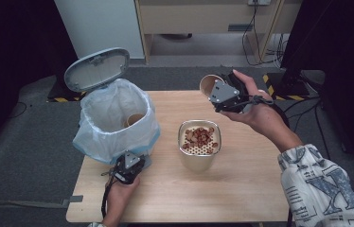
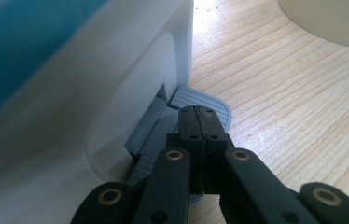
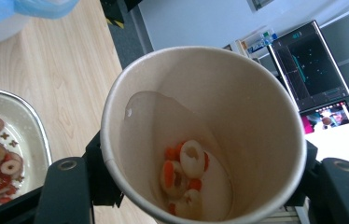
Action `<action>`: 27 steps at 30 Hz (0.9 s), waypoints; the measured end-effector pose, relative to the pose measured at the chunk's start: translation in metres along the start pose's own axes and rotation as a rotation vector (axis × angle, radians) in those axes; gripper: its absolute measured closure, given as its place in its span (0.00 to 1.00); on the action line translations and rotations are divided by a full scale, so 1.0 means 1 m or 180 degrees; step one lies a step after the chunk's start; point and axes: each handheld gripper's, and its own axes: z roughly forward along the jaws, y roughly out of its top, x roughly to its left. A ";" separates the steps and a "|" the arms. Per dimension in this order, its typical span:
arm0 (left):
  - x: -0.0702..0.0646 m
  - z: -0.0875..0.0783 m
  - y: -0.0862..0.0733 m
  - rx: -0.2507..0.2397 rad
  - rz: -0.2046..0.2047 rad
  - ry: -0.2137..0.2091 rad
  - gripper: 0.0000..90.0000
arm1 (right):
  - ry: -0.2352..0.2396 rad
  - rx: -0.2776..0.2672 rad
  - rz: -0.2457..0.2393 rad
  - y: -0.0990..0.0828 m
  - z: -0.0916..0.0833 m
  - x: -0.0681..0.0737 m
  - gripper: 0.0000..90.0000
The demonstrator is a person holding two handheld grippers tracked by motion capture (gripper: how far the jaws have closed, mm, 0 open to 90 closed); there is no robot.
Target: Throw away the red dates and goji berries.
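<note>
A white pedal bin (image 1: 116,124) with a pale blue bag liner stands at the table's left, its grey lid (image 1: 96,69) raised. A paper cup (image 1: 133,119) lies inside it. My left gripper (image 1: 130,161) (image 2: 199,114) is shut, its tips resting on the bin's grey pedal (image 2: 215,105). My right gripper (image 1: 216,91) (image 3: 200,186) is shut on a second paper cup (image 1: 208,84) (image 3: 200,121), held tilted above the table's far right. That cup holds some liquid and a few fruit slices (image 3: 184,170).
A metal container (image 1: 199,144) (image 3: 21,123) with a perforated strainer holding several dried fruit slices stands mid-table. Bare wood (image 1: 241,189) lies in front and to its right. Cables and a screen (image 3: 310,60) sit beyond the table's far edge.
</note>
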 end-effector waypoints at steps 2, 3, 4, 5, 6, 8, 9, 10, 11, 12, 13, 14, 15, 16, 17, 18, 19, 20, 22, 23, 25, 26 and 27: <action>0.000 0.000 0.000 0.0001 0.0000 0.0001 1.00 | -0.0015 0.0010 -0.0024 0.000 0.000 0.000 0.38; 0.000 0.000 0.000 0.0001 0.0000 0.0001 1.00 | -0.0015 0.0010 -0.0024 0.000 0.000 0.000 0.38; 0.000 0.000 0.000 0.0001 -0.0002 -0.0002 1.00 | -0.0019 0.0028 -0.0041 -0.001 0.000 0.000 0.38; 0.000 0.000 0.000 0.0001 0.0000 -0.0002 1.00 | -0.0021 0.0030 -0.0048 -0.001 0.000 0.000 0.38; 0.000 0.000 0.000 0.0001 -0.0001 -0.0003 1.00 | -0.0023 0.0035 -0.0041 -0.001 0.000 0.000 0.38; 0.000 0.000 0.000 0.0002 -0.0001 -0.0003 1.00 | -0.0032 0.0043 -0.0061 -0.002 0.000 -0.001 0.38; 0.000 0.000 0.000 0.0000 -0.0003 -0.0002 1.00 | -0.0034 0.0047 -0.0063 -0.003 0.000 -0.002 0.38; 0.000 0.000 0.000 0.0000 -0.0004 -0.0003 1.00 | -0.0036 0.0055 -0.0063 -0.003 0.000 -0.003 0.38; 0.000 0.000 0.000 -0.0001 -0.0006 -0.0004 1.00 | -0.0043 0.0059 -0.0073 -0.004 0.000 -0.003 0.38; 0.000 0.000 0.000 -0.0001 -0.0006 -0.0004 1.00 | -0.0048 0.0059 -0.0078 -0.005 0.000 -0.004 0.38; 0.000 0.000 0.000 -0.0001 -0.0009 -0.0004 1.00 | -0.0055 0.0070 -0.0083 -0.005 -0.001 -0.005 0.38; 0.000 0.000 0.000 -0.0002 -0.0012 -0.0005 1.00 | -0.0054 0.0066 -0.0087 -0.006 0.000 -0.005 0.38; 0.000 0.000 0.000 -0.0002 -0.0012 -0.0005 1.00 | -0.0054 0.0066 -0.0087 -0.006 0.000 -0.005 0.38; 0.000 0.000 0.000 0.0000 -0.0011 -0.0008 1.00 | -0.0064 0.0072 -0.0119 -0.008 -0.001 -0.005 0.38; 0.000 0.000 0.000 -0.0001 -0.0011 -0.0008 1.00 | -0.0067 0.0078 -0.0141 -0.009 -0.001 -0.005 0.38; 0.000 0.000 0.000 -0.0001 -0.0010 -0.0006 1.00 | -0.0072 0.0081 -0.0161 -0.009 -0.001 -0.005 0.38; 0.000 0.000 0.000 -0.0001 -0.0010 -0.0006 1.00 | -0.0072 0.0081 -0.0161 -0.009 -0.001 -0.005 0.38; 0.000 0.000 0.000 -0.0004 -0.0009 -0.0003 1.00 | -0.0080 0.0081 -0.0180 -0.010 -0.001 -0.005 0.38; 0.000 0.000 0.000 -0.0004 -0.0009 -0.0002 1.00 | -0.0082 0.0071 -0.0186 -0.010 -0.001 -0.005 0.38; 0.000 0.000 0.000 -0.0004 -0.0007 -0.0002 1.00 | -0.0090 0.0070 -0.0199 -0.010 -0.002 -0.004 0.38; 0.000 0.000 0.000 -0.0004 -0.0007 -0.0001 1.00 | -0.0094 0.0060 -0.0214 -0.009 -0.002 -0.004 0.38; 0.000 0.000 0.000 -0.0005 -0.0005 0.0000 1.00 | -0.0105 0.0051 -0.0243 -0.008 -0.003 -0.003 0.38; 0.000 0.000 0.000 -0.0005 -0.0005 0.0000 1.00 | -0.0107 0.0047 -0.0260 -0.007 -0.004 -0.003 0.38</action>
